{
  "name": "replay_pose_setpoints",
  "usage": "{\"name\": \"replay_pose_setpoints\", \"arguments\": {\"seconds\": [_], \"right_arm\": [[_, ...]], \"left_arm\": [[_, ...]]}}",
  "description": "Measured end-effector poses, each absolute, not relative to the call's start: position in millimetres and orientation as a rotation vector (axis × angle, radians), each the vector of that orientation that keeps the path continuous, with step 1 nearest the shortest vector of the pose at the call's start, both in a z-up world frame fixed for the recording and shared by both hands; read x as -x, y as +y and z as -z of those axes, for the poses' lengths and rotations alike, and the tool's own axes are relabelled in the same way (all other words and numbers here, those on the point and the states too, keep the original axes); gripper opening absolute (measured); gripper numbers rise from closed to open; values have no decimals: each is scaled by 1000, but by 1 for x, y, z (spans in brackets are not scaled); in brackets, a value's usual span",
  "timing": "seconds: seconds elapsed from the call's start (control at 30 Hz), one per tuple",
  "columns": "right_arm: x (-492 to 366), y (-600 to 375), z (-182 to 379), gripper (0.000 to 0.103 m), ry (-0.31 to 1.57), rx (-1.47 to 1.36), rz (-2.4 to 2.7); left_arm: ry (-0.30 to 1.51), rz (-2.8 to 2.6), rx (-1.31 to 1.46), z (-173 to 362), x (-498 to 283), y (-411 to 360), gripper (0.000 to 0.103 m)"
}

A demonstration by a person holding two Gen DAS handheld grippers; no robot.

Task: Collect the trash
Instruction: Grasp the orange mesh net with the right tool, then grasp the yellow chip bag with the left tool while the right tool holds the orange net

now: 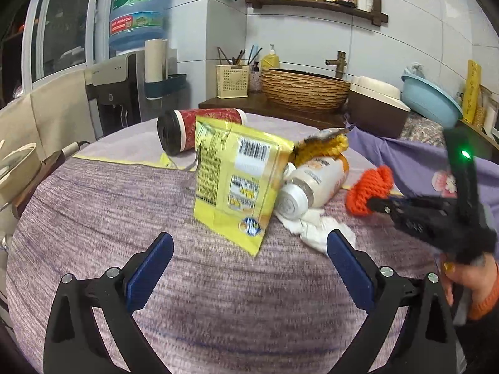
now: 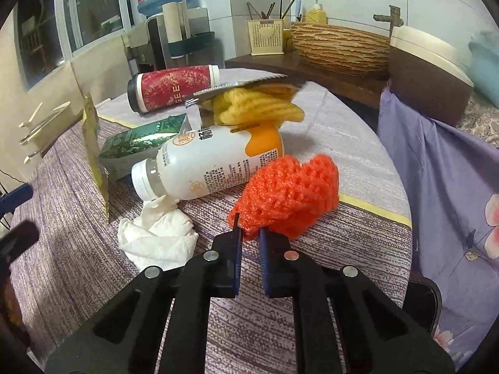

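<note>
Trash lies on a round table with a purple cloth: a yellow snack bag standing upright, a white bottle on its side, a crumpled white tissue, a green carton, a red cup on its side, and yellow and orange foam nets. My left gripper is open, just in front of the yellow bag. My right gripper is shut on the near edge of the orange net; it also shows in the left wrist view.
Behind the table a wooden counter holds a woven basin, a chopstick holder and a brown box. A water dispenser stands at the left. A purple floral cloth hangs at the right.
</note>
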State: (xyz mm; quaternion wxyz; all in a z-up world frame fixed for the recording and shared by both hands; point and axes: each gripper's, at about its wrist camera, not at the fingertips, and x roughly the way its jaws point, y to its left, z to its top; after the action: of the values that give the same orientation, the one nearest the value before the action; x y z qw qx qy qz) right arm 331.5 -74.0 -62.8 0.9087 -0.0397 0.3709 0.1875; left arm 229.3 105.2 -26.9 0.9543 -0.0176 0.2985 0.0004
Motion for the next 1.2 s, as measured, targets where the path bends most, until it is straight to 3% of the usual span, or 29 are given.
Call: {"name": "replay_pose_setpoints", "arguments": {"seconds": [0.4,0.6,0.7,0.77,0.83,0.97,1.2], "right_arm": [[-295,-91,56,10,704,54,-405],[-286,-103,62,10,706,23,-404],[-282,-107,63,10,700,13,-405],[-278,-109,62,10,692,5,-407],[-273,-111,61,10,683,6,-410],[-259,-115,57,10,655,16,-413],[-238,-125,55,10,644,-15,-419]], "left_arm": [[602,-168,47,30,-304,82,97],[625,-204,52,35,-313,88,65],[618,-200,53,36,-309,92,45],[614,-185,81,37,-301,100,23],[607,-171,97,36,-292,105,14],[594,-118,140,33,-264,116,5],[551,-52,206,24,-207,128,4]]}}
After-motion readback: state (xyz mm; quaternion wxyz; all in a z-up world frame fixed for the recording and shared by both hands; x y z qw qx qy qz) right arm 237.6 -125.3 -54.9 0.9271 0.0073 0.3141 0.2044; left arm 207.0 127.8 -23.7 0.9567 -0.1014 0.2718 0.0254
